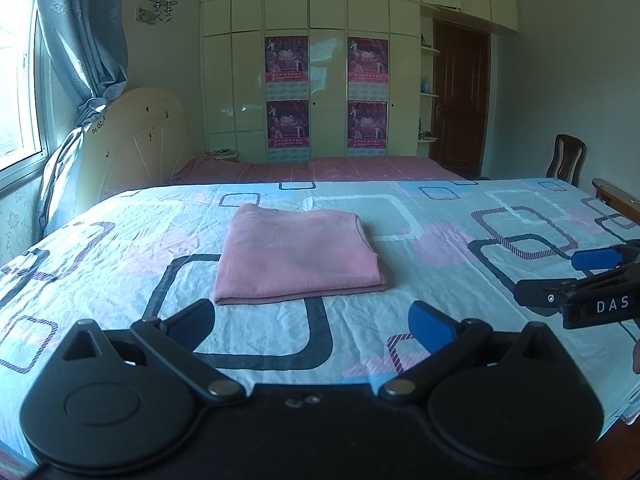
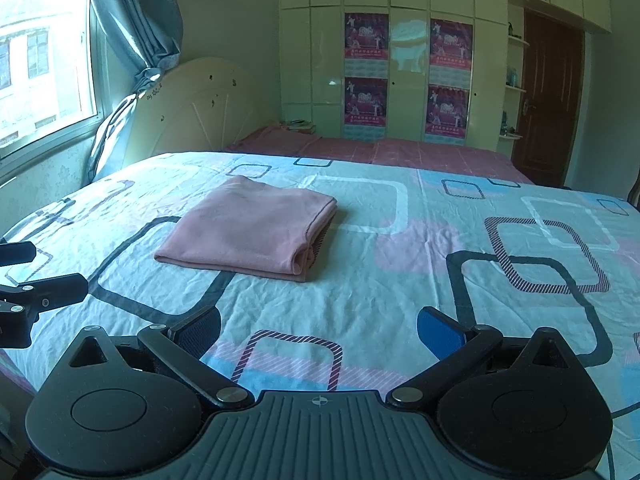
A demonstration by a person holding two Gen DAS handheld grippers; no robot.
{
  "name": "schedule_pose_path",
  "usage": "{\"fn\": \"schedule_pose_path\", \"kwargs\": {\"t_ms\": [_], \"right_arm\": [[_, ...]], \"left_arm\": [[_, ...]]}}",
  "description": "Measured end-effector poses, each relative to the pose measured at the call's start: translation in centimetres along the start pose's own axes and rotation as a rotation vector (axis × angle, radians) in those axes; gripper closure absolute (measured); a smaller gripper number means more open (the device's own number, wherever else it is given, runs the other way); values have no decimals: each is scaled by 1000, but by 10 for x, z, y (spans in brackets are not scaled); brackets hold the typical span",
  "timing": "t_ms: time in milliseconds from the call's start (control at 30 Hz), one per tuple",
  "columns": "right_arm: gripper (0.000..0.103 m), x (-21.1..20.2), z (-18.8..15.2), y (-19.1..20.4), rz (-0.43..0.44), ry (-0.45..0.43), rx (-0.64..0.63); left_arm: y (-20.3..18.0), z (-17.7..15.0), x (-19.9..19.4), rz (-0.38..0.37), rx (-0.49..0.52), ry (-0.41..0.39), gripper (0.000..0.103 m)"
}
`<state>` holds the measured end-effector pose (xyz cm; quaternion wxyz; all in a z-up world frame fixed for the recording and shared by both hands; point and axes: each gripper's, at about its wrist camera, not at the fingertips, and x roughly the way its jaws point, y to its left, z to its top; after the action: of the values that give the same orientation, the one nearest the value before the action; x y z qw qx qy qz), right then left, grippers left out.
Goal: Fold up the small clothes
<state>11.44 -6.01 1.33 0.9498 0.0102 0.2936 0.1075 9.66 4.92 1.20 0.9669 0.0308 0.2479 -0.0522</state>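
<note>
Folded pink garment (image 1: pixel 298 254) lies flat on the patterned bedsheet (image 1: pixel 400 292), at 12 o'clock of the left gripper (image 1: pixel 314 322), 11 o'clock of the right gripper (image 2: pixel 320 330). Both sets of fingers spread wide, empty. Left looks nearer; garment's long axis runs roughly away from it.

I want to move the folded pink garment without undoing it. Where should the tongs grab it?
Probably the thick rolled fold on the pink garment, at its near right corner. Come in low from the right with the right tongs, since the layers stack there.
</note>
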Motion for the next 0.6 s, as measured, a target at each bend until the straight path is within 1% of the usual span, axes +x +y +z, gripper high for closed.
{"fn": "schedule_pose_path", "kwargs": {"t_ms": [600], "right_arm": [[0,2,1,-6,12,-5,-13]], "left_arm": [[-3,0,1,0,3,-5,1]]}}
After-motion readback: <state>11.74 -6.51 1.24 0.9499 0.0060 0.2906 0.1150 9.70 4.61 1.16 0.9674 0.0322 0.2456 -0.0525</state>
